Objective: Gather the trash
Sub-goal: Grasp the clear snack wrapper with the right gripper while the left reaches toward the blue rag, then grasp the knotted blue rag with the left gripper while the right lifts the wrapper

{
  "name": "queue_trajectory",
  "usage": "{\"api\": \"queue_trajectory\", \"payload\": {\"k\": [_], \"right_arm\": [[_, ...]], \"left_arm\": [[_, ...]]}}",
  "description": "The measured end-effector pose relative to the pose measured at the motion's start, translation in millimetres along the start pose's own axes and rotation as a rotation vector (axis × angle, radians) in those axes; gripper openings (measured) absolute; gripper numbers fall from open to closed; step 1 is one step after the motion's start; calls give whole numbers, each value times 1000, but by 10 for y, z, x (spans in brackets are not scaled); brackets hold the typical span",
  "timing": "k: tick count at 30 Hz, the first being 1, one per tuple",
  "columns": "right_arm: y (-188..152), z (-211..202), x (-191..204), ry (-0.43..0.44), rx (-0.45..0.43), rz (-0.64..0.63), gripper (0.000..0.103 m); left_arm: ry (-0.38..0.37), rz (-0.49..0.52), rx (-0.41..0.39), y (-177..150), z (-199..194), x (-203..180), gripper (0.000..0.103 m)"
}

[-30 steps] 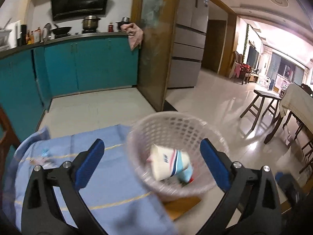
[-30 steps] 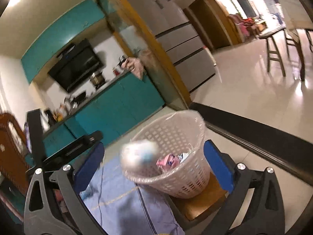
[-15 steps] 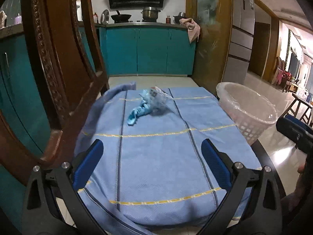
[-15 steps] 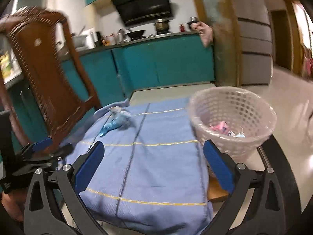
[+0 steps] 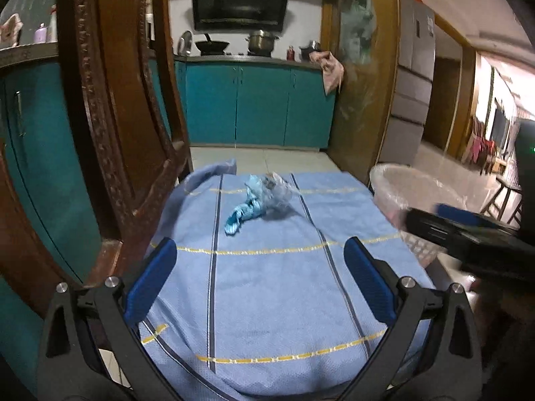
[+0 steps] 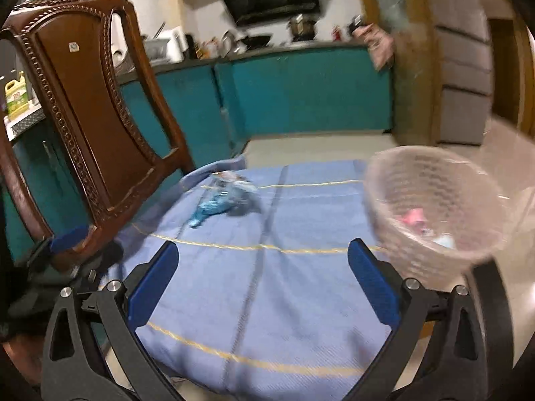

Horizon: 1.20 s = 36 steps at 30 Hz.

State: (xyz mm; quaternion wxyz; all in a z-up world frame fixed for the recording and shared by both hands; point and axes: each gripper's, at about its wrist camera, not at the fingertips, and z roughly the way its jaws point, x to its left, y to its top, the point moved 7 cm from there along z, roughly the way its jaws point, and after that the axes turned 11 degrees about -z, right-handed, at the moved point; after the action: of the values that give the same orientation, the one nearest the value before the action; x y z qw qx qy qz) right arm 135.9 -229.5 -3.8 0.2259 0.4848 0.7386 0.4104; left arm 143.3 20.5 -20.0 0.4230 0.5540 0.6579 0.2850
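Observation:
Crumpled blue and clear wrappers [image 5: 259,198] lie at the far end of the blue striped cloth [image 5: 267,284]; they also show in the right wrist view [image 6: 225,202]. A white lattice basket [image 6: 434,207] stands at the cloth's right edge with pink and blue trash inside; its rim shows in the left wrist view [image 5: 398,180]. My left gripper [image 5: 260,279] is open and empty over the near cloth. My right gripper [image 6: 262,282] is open and empty too; it enters the left wrist view [image 5: 468,230] from the right. The left gripper shows at the left of the right wrist view [image 6: 67,237].
A carved wooden chair back [image 6: 80,107] stands close on the left, also in the left wrist view [image 5: 113,107]. Teal cabinets [image 5: 254,107] and a stove counter lie beyond. A wooden partition [image 5: 361,77] and fridge [image 5: 411,93] stand at the right.
Both grippers have swung away from the basket, where a cup and a ball dropped in, and now face the cloth and the wrappers. The right gripper has moved in closer to the left.

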Motion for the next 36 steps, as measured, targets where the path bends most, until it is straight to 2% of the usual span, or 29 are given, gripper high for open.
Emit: {"api": "queue_trajectory", "payload": {"k": [2, 5, 8, 11, 12, 13, 14, 16, 17, 23, 26, 28, 31, 33, 36], "right_arm": [[180, 330, 33, 17, 16, 2, 99], [403, 1039, 125, 41, 96, -12, 97], [500, 1593, 234, 59, 162, -4, 96], [530, 1968, 277, 48, 211, 0, 91], [504, 2097, 264, 38, 245, 1, 78], [454, 2199, 240, 45, 288, 13, 58], [410, 2237, 216, 61, 314, 31, 57], [376, 2125, 169, 75, 303, 43, 45], [378, 1981, 137, 89, 279, 53, 44], [405, 733, -200, 174, 95, 154, 43], [225, 97, -457, 146, 12, 219, 43], [54, -127, -580, 135, -14, 260, 43], [-177, -212, -673, 140, 4, 303, 43], [-204, -186, -631, 142, 11, 285, 43], [-173, -108, -522, 140, 21, 239, 43]], "left_arm": [[-3, -29, -21, 43, -27, 56, 100], [1, -54, -16, 52, 31, 121, 100], [6, -63, -1, 40, 93, 144, 100], [4, -53, 2, 37, 98, 118, 100], [1, -50, 3, 38, 113, 108, 100], [0, -40, 7, 30, 128, 88, 100], [3, -31, 11, 16, 138, 76, 100], [2, -19, 23, -10, 159, 67, 100], [3, -16, 27, -18, 169, 67, 100], [-12, 3, 102, -3, 509, 50, 100], [-5, 83, 141, 51, 906, -72, 100], [-7, 131, 149, 123, 1158, -158, 100], [6, 168, 183, 231, 1634, -202, 93], [19, 184, 225, 262, 1946, -184, 75], [40, 195, 319, 212, 2392, -135, 70]]}}
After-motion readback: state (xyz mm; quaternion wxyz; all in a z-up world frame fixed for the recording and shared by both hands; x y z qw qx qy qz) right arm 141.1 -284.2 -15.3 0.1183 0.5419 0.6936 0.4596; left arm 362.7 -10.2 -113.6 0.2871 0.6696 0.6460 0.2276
